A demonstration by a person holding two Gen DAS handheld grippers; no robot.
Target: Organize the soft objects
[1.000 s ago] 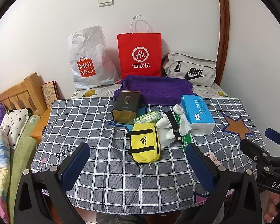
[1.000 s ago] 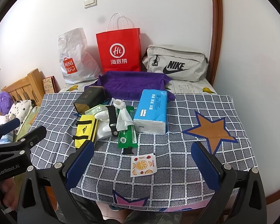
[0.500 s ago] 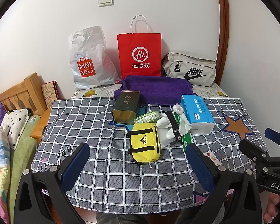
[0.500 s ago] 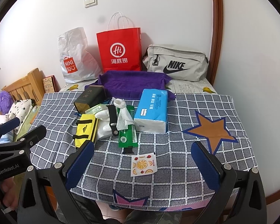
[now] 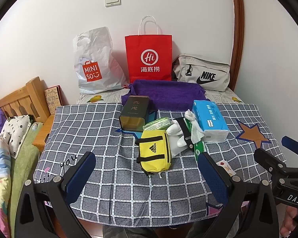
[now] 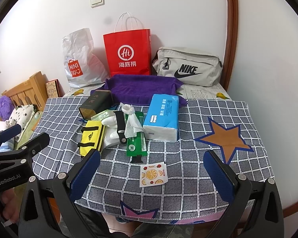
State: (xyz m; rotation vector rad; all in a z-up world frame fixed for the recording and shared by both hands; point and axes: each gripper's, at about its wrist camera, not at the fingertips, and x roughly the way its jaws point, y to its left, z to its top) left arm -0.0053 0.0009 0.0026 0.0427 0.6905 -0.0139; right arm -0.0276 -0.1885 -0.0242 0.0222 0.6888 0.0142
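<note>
Across the tabletop [image 5: 101, 130] lies a grey checked cloth with a brown star [image 6: 224, 138] printed at its right side. Against the wall at the back stand a red paper bag [image 5: 148, 57], a white Miniso plastic bag [image 5: 93, 59] to its left and a grey Nike pouch bag [image 5: 203, 75] to its right. Just in front of the red bag sits a folded purple towel [image 5: 164, 93], its front edge touching a dark tin box [image 5: 134, 112] and a blue tissue pack [image 5: 209, 119].

Between the tin and the tissue pack the smaller soft things are heaped together near the middle of the cloth: a yellow Adidas pouch [image 5: 155, 151] lies nearest the front, a white glove [image 5: 175, 130] rests beside it on the right, a black strap [image 6: 120, 124] lies across the glove, and a crumpled white tissue [image 6: 131, 123] lies on a green wipes packet [image 6: 136, 144]. A pale green packet [image 5: 157, 124] sits tucked between the tin and the yellow pouch. Apart from the heap, closer to the front edge, lies a small sachet printed with orange slices [image 6: 153, 174].

Both tools hover above the front edge of the cloth, well short of the heap. The left hand-held gripper [image 5: 147, 178] has its blue pads spread wide with nothing between them. The right hand-held gripper [image 6: 151, 174] is spread just as wide and is likewise empty, and the sachet shows in the gap between its pads.
</note>
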